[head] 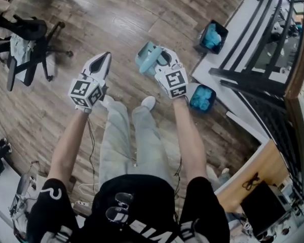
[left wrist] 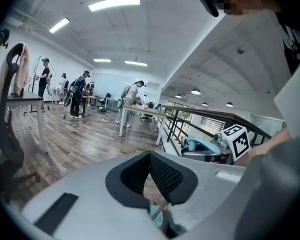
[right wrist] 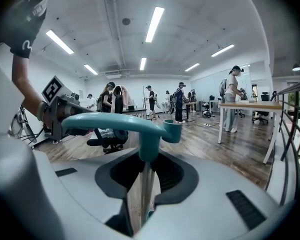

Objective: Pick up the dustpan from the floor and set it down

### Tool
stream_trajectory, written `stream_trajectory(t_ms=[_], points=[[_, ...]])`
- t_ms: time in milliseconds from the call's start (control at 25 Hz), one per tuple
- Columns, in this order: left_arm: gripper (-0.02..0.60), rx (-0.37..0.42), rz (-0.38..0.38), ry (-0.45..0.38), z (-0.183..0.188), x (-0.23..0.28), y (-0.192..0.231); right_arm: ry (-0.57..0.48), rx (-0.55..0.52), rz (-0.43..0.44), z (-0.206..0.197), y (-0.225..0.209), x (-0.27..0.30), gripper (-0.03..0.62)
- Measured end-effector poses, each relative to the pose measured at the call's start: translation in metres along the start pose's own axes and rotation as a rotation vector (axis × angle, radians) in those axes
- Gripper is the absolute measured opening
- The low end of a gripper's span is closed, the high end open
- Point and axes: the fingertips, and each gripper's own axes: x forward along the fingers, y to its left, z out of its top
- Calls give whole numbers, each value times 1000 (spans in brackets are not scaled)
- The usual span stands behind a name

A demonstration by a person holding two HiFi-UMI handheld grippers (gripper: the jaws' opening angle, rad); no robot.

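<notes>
Right gripper view shows the right gripper (right wrist: 144, 171) clamped on the teal dustpan (right wrist: 120, 124), raised off the floor (head: 116, 14); lifting looks done, setting down remains. Left gripper (left wrist: 151, 176), jaws together, holds nothing.

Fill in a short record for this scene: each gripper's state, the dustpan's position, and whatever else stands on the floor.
Right gripper: shut on the teal plastic dustpan, clamping its thin edge
Left gripper: shut, holding nothing
Dustpan position: appears lifted off the brown wooden plank floor
Also on floor: black office chair; dark bins with blue contents
</notes>
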Motion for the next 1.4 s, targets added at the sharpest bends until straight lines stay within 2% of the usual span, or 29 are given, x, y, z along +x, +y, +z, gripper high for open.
stream_trajectory(t_ms=[320,520,800,1040,1400], points=[[-3,53,5,-60,108,-43,-15,-83,-122,-34,142,13,-43,75],[-3,88,7,-117,178,-55,-20,-179,-167,-93,238,-5,-73,75],[-3,95,10,-186,249,-81,-32,-251,-196,-153,328,-11,-115,78],[-3,137,-15,-219,282,-83,-47,-278,-216,-189,360,-19,-140,83],[-3,181,-33,-232,299,-83,-61,-240,-211,-204,354,-30,-156,87]])
